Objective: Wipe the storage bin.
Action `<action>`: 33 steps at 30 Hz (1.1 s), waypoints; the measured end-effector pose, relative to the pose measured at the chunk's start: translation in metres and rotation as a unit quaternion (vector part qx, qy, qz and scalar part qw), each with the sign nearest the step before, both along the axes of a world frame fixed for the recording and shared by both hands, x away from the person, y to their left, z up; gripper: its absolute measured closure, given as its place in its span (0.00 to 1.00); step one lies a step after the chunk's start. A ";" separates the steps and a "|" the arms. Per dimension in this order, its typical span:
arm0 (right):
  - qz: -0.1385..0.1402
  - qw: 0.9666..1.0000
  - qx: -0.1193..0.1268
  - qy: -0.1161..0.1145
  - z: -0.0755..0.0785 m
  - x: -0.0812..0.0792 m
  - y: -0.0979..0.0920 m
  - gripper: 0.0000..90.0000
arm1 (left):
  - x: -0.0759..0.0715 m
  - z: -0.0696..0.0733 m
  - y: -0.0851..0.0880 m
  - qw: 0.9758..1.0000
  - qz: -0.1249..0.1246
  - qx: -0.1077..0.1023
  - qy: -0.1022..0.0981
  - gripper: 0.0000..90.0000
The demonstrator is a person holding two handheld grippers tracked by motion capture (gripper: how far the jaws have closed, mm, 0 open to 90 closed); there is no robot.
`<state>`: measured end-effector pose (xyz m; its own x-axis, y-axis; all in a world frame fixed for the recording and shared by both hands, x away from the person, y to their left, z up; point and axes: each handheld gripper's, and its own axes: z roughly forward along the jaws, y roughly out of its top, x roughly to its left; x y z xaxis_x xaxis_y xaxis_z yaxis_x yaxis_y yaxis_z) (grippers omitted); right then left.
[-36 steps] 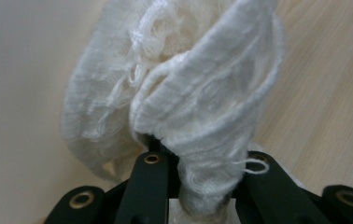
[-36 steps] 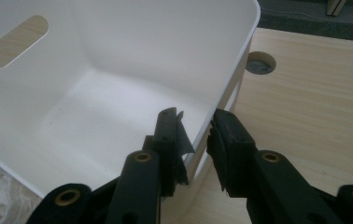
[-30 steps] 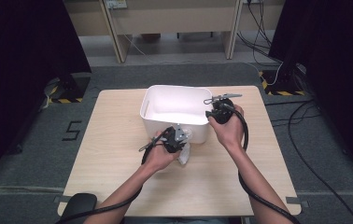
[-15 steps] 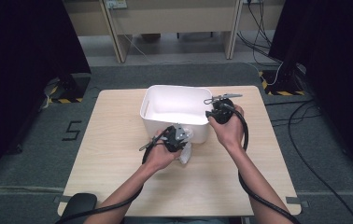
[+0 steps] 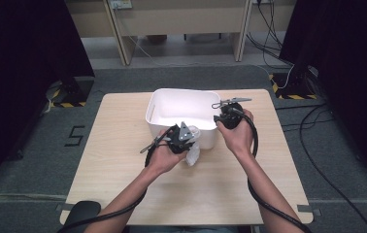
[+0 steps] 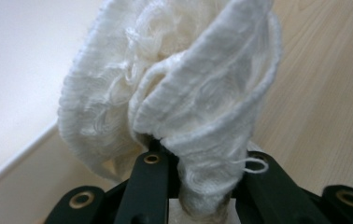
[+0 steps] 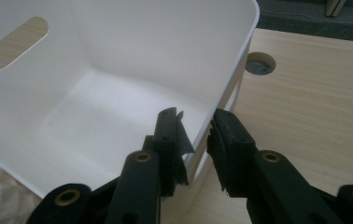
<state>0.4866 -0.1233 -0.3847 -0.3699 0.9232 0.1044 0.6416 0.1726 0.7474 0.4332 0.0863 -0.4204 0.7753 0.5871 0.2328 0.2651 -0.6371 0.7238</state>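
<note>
From the high view I have the left gripper (image 5: 187, 141) just in front of the near wall of the white bin (image 5: 158, 104), near the middle of the table (image 5: 123, 160). Its jaws are clamped on a bunched white knitted cloth (image 6: 179, 107), which sticks out past the jaws beside the bin's wall; in the high view the cloth (image 5: 192, 154) hangs down toward the table top. My right gripper (image 7: 198, 140) sits at the bin's right near corner, one jaw inside and one outside, pinching the rim between them. The bin stands toward the table's far edge, its floor bare.
</note>
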 end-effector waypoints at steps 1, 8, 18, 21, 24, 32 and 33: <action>0.000 1.000 0.000 0.000 0.000 0.000 0.000 0.80 | 0.000 0.001 0.000 1.000 0.000 -0.002 0.000 0.86; 0.000 1.000 0.000 0.000 0.000 0.000 0.000 0.80 | 0.000 0.004 0.001 1.000 0.000 -0.001 0.001 0.86; 0.000 1.000 0.000 -0.001 -0.001 0.002 -0.001 0.80 | 0.003 0.005 -0.008 1.000 -0.007 0.003 0.003 0.86; 0.001 1.000 -0.001 -0.002 -0.001 0.002 -0.001 0.80 | 0.003 0.005 -0.011 1.000 -0.009 0.000 0.002 0.86; 0.001 1.000 -0.001 -0.001 -0.001 0.002 -0.001 0.80 | 0.003 0.005 -0.014 1.000 -0.012 0.004 0.001 0.86; 0.001 1.000 0.002 0.001 -0.001 0.002 -0.001 0.80 | 0.004 0.007 -0.017 1.000 -0.016 0.008 0.004 0.86; 0.002 1.000 0.000 -0.001 -0.001 0.002 -0.001 0.80 | 0.004 0.006 -0.017 1.000 -0.016 0.007 0.002 0.86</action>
<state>0.4886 -0.1244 -0.3857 -0.3738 0.9217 0.1033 0.6395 0.1754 0.7485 0.4368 0.0689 -0.4142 0.7944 0.5591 0.2372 0.2479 -0.6550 0.7138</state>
